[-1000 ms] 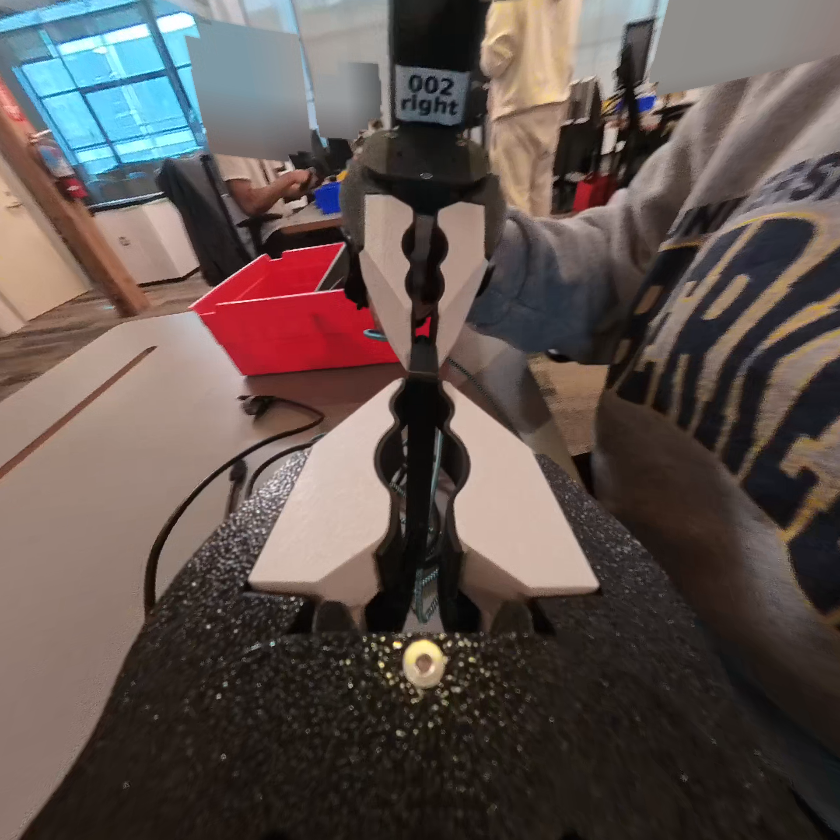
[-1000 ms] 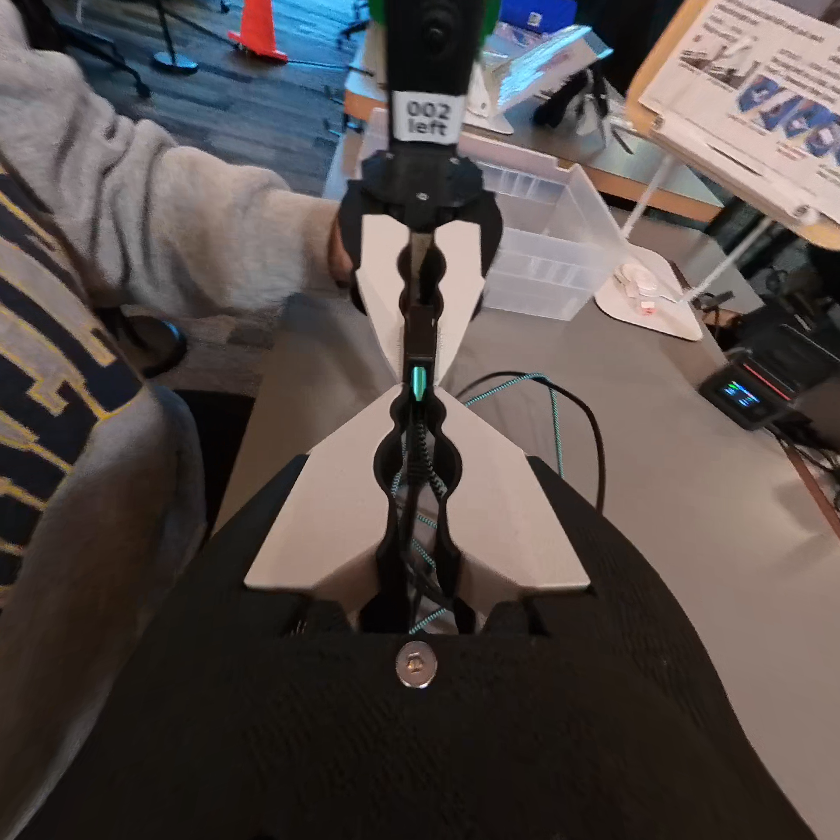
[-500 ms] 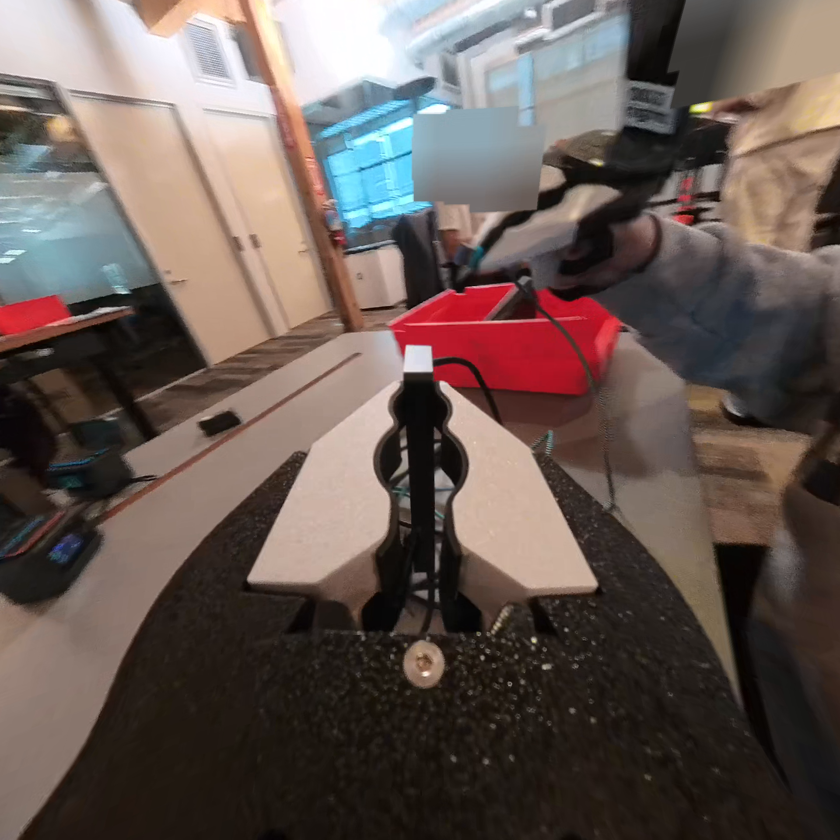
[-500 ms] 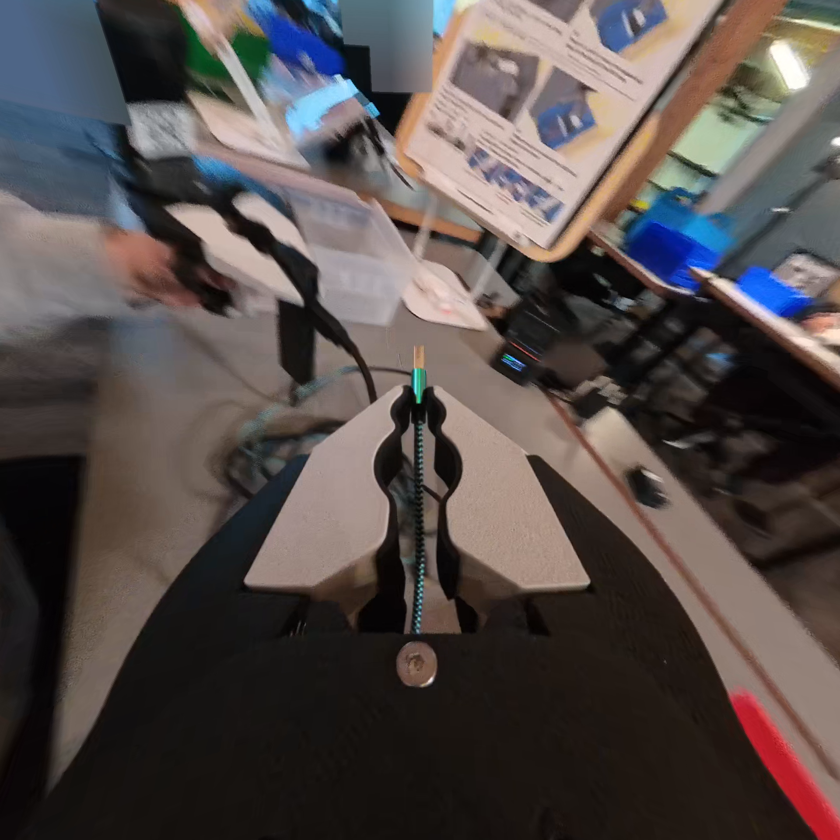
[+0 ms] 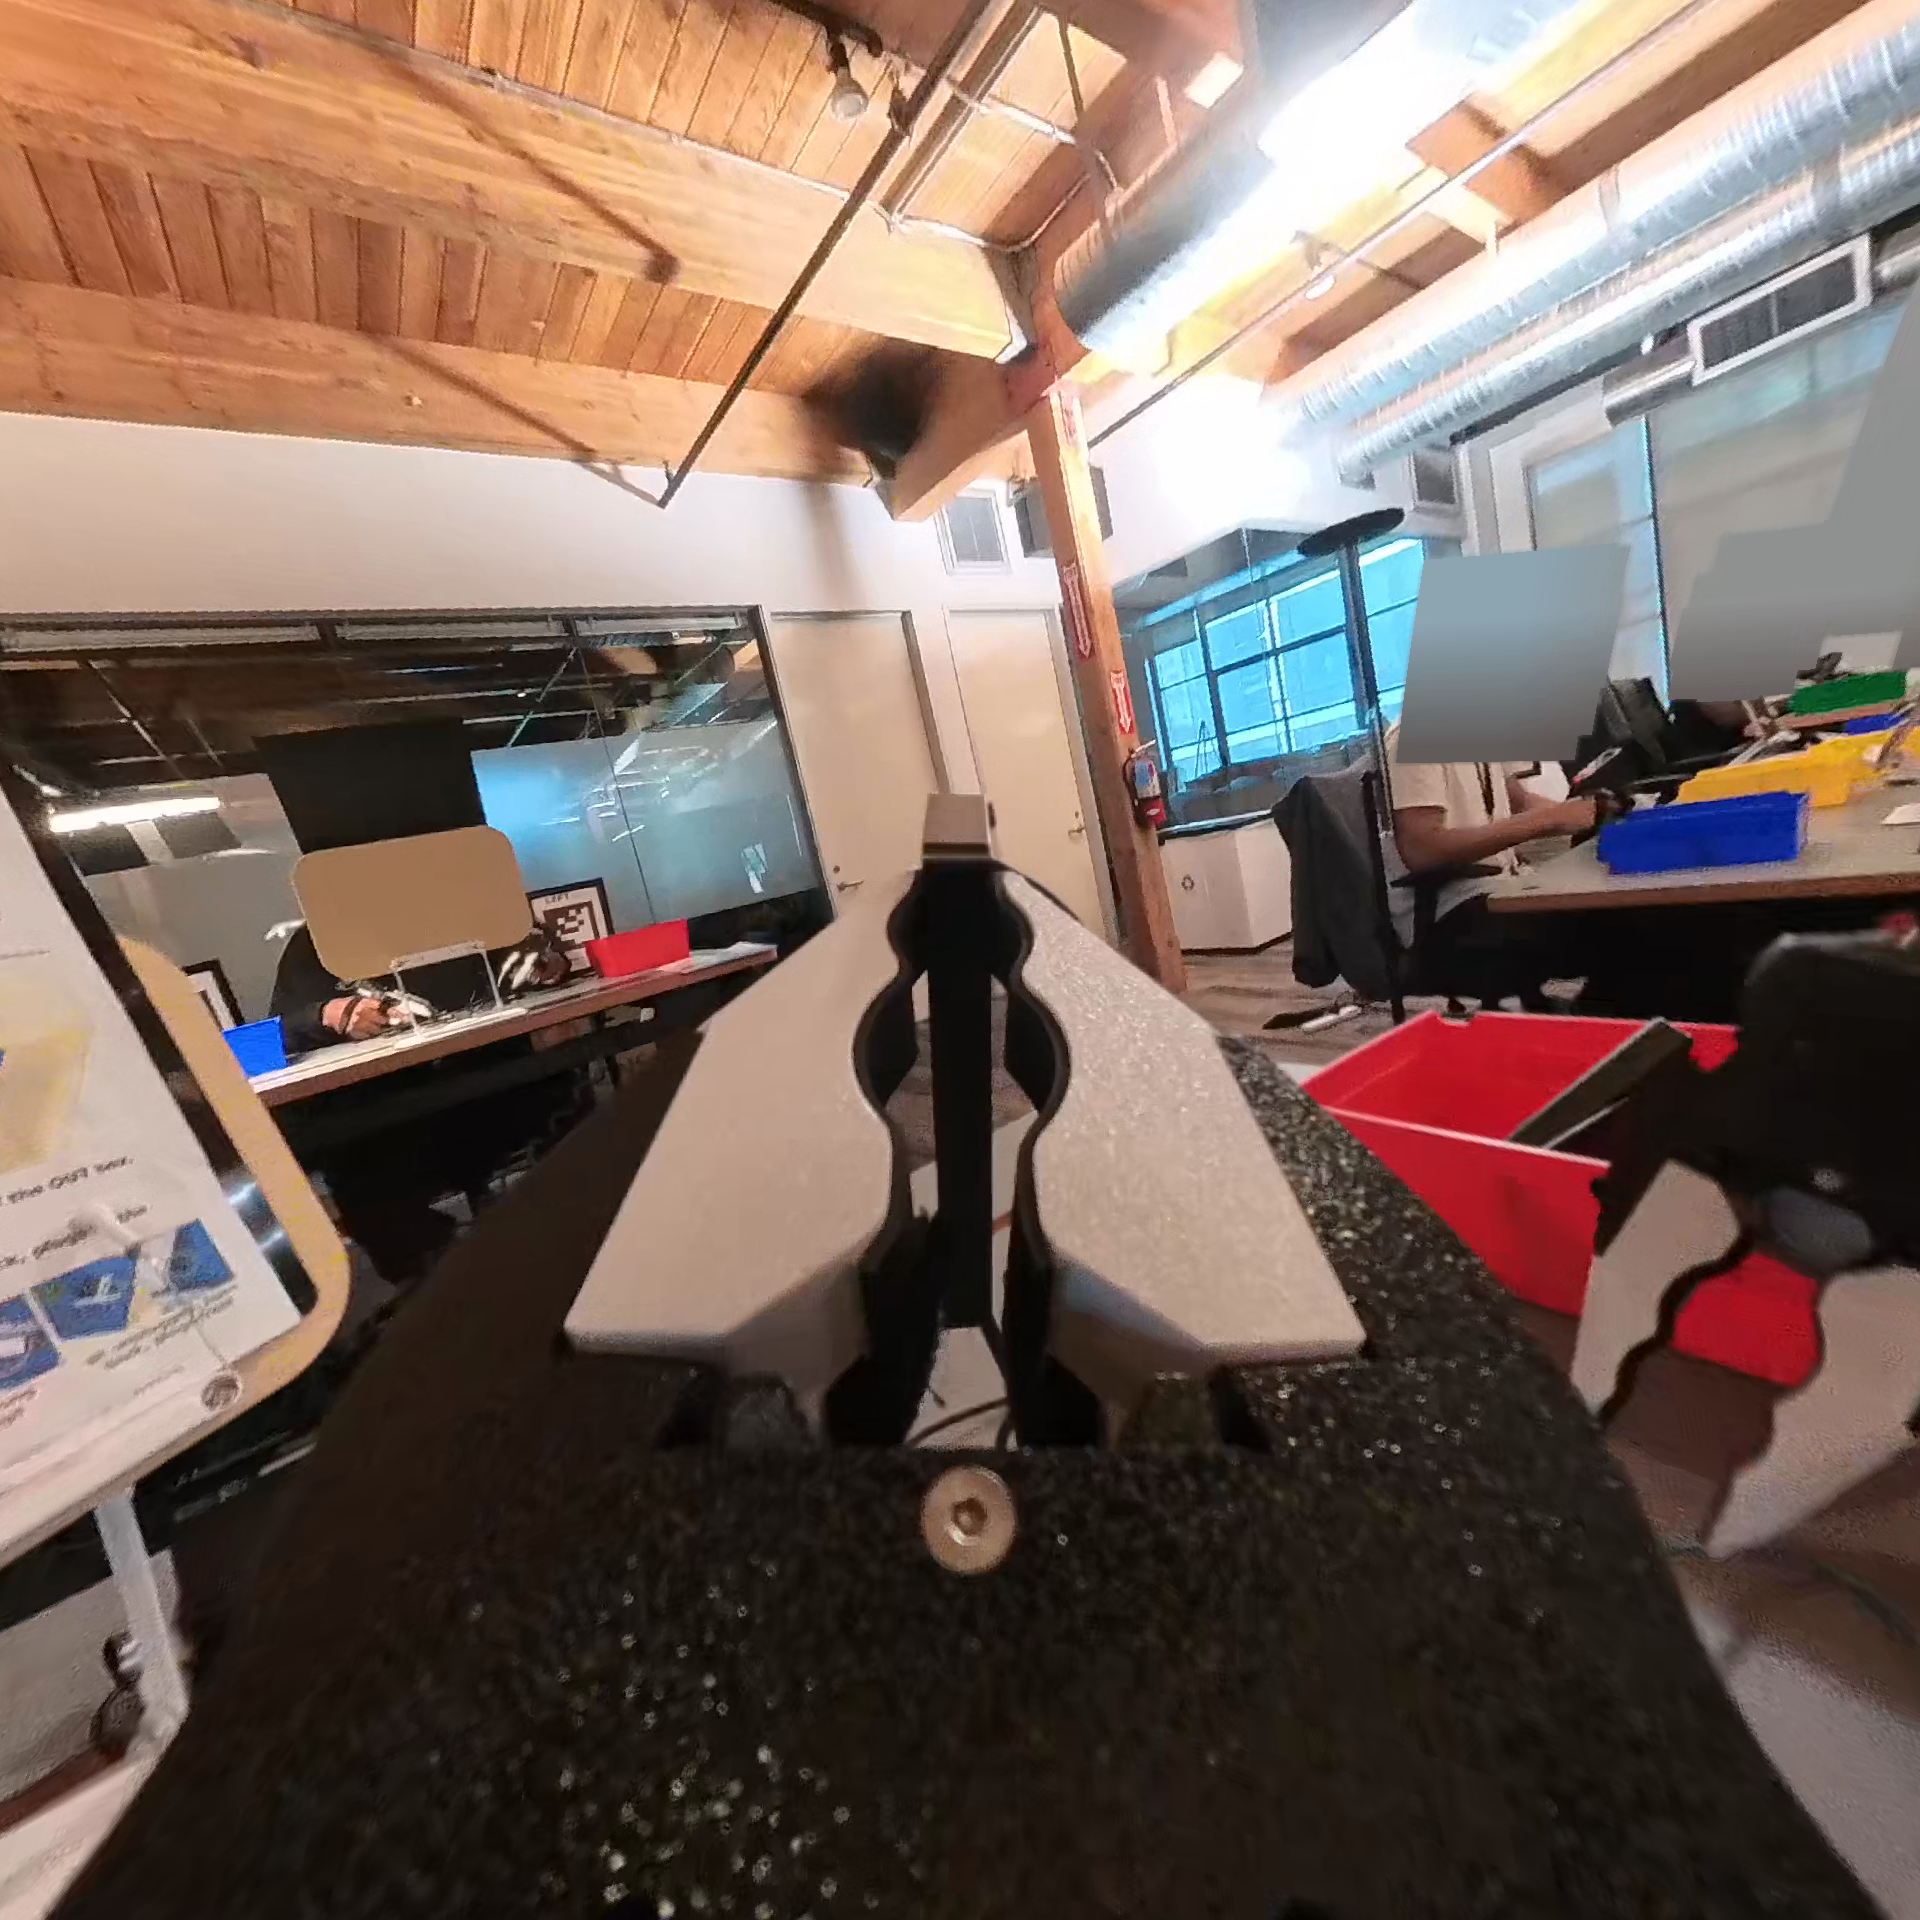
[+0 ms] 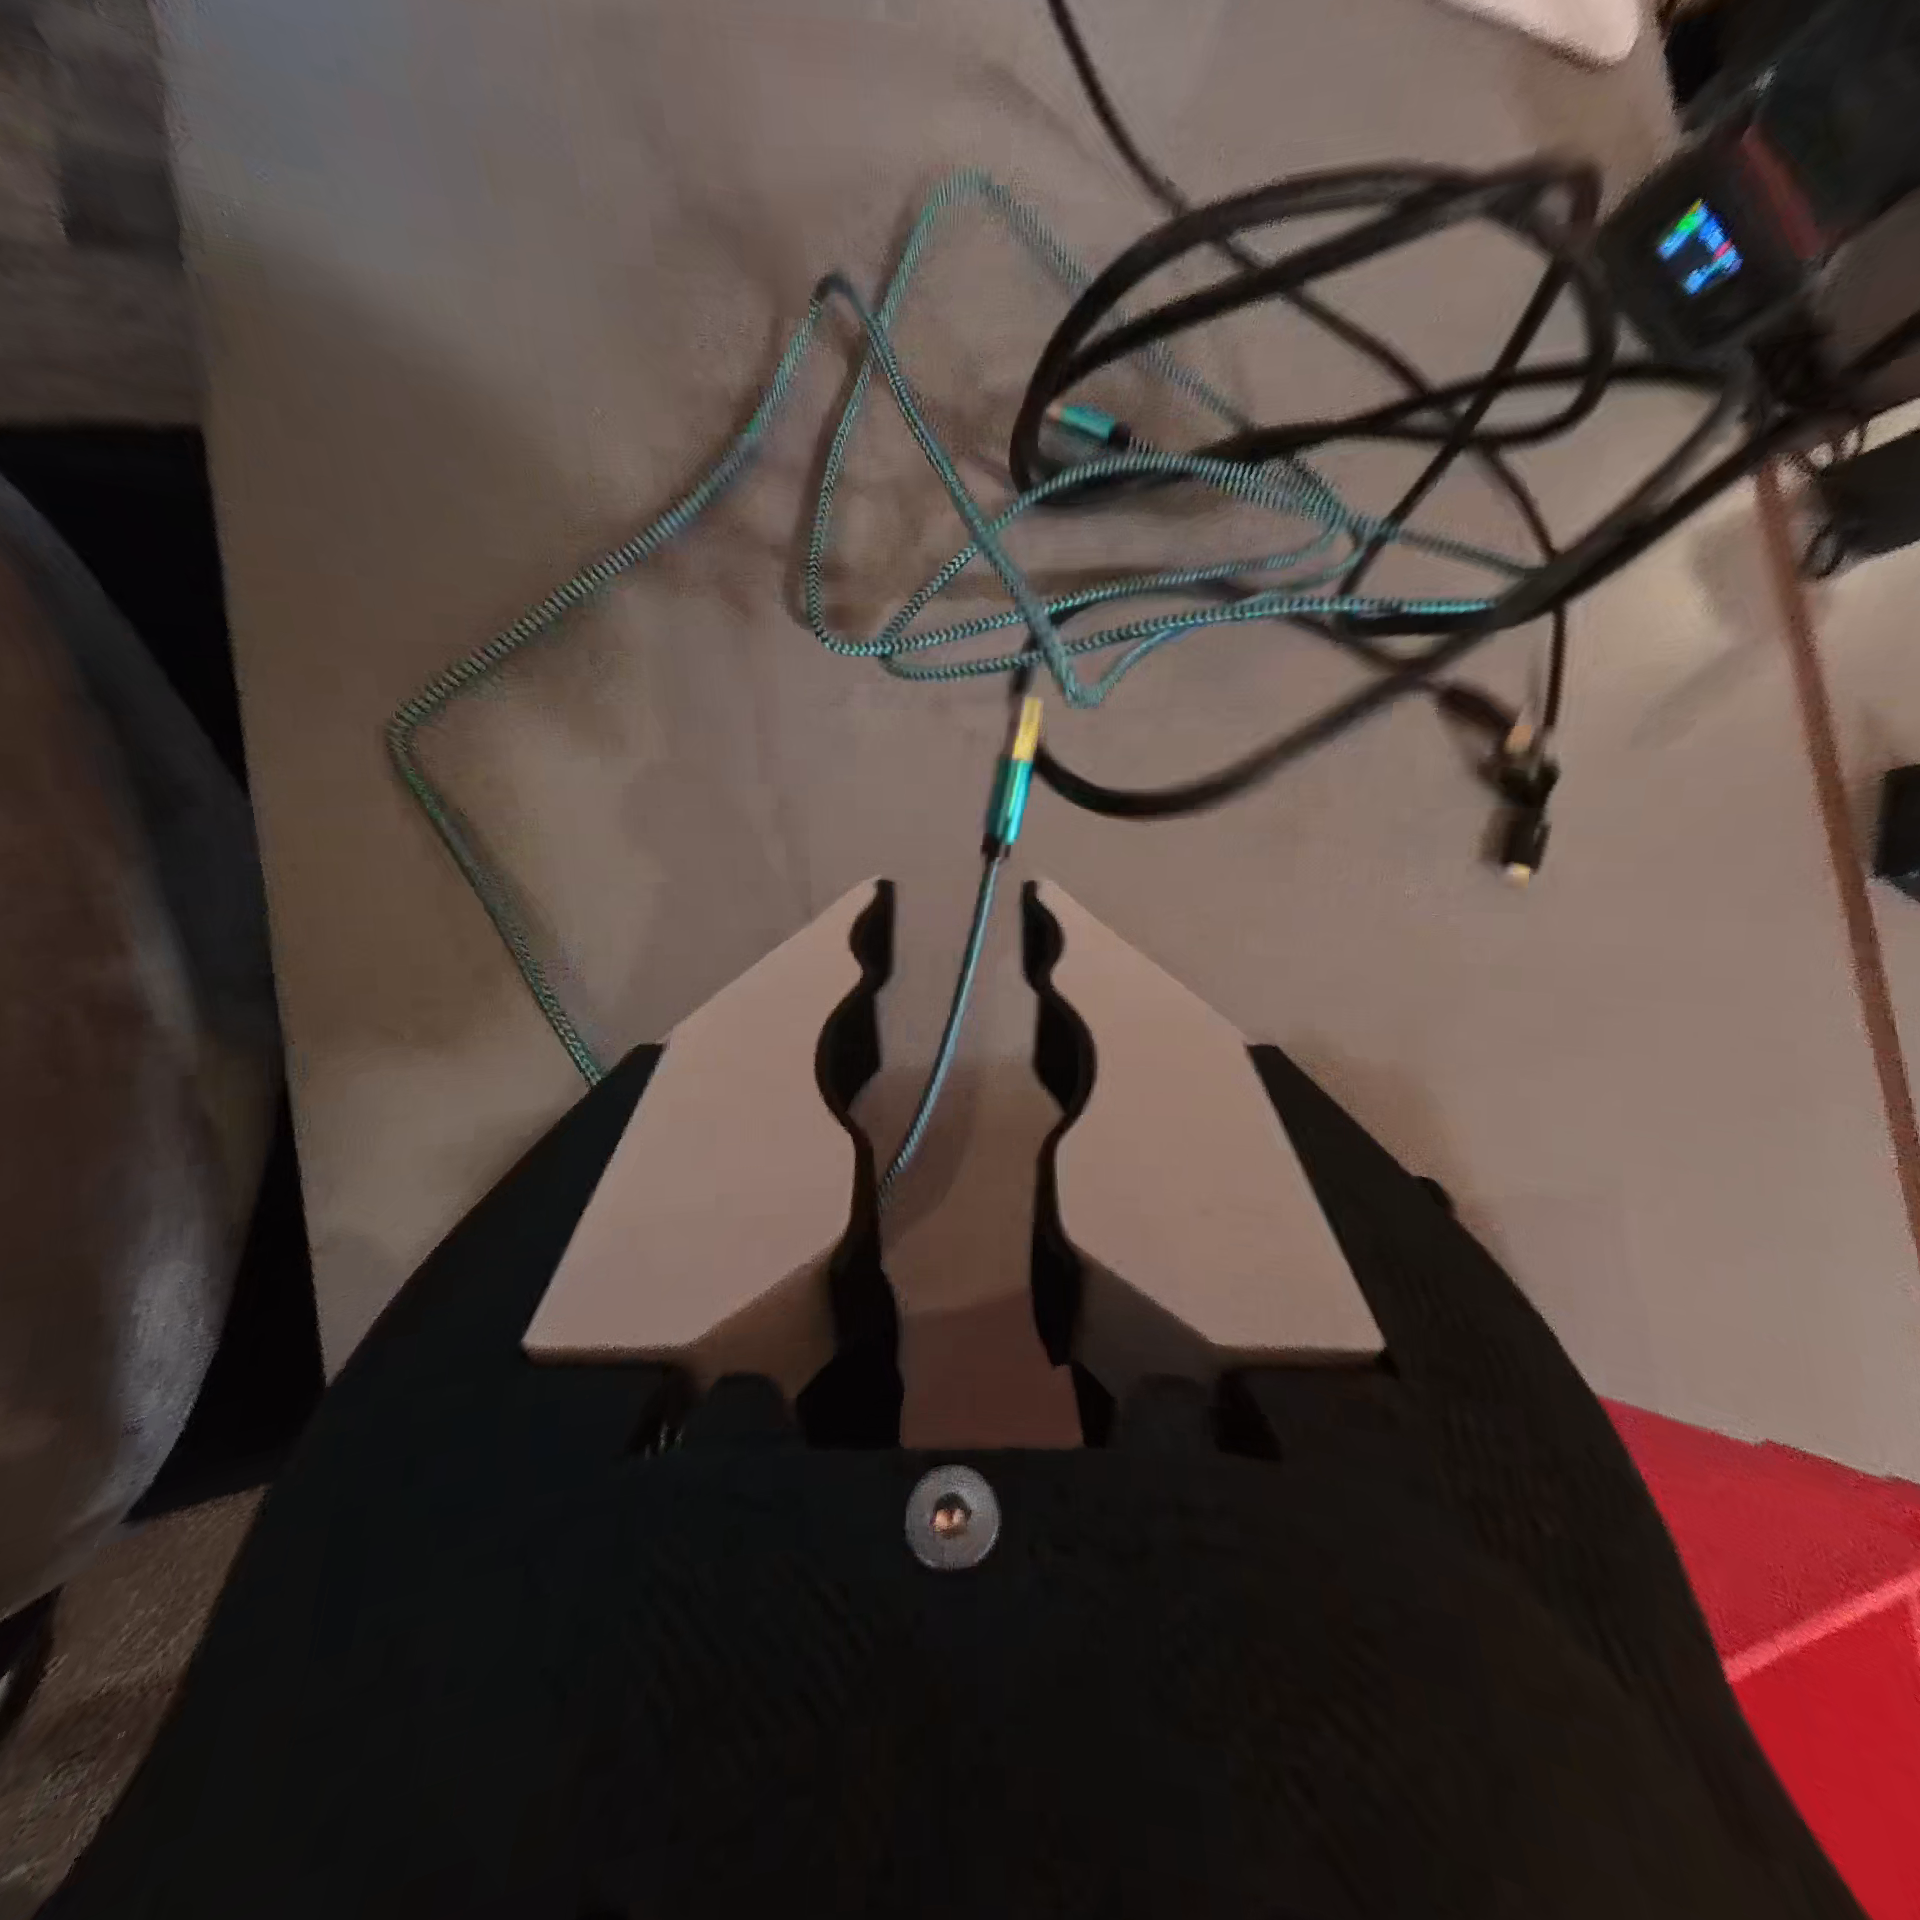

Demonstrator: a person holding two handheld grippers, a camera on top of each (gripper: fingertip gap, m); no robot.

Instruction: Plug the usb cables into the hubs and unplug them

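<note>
The left gripper (image 5: pixel 961 914), its pale grainy fingers scalloped along the inner edges, had its jaws clamped on a slim black hub with a squared silver end (image 5: pixel 958 987), raised toward a plank ceiling with ribbed metal ducts (image 5: pixel 1558 270). Only the left wrist view showed the office beyond: a red plastic bin (image 5: pixel 1455 1164) to the right, a blue tray (image 5: pixel 1704 844) on a far desk, seated people at work, and the right gripper (image 5: pixel 1714 1309) blurred at the frame's edge.

The right wrist view looked straight down instead. The right gripper (image 6: pixel 956 894) had its jaws parted narrowly, and a braided teal-and-black usb cable (image 6: pixel 940 1049) ran loosely between them without being pinched. Its teal metal plug with a gold tip (image 6: pixel 1013 784) lay just ahead of the fingertips on the smooth beige table (image 6: pixel 520 312). The cable's loops tangled with glossy black cords (image 6: pixel 1351 312), near a small dark device with a lit colour screen (image 6: pixel 1704 249).
</note>
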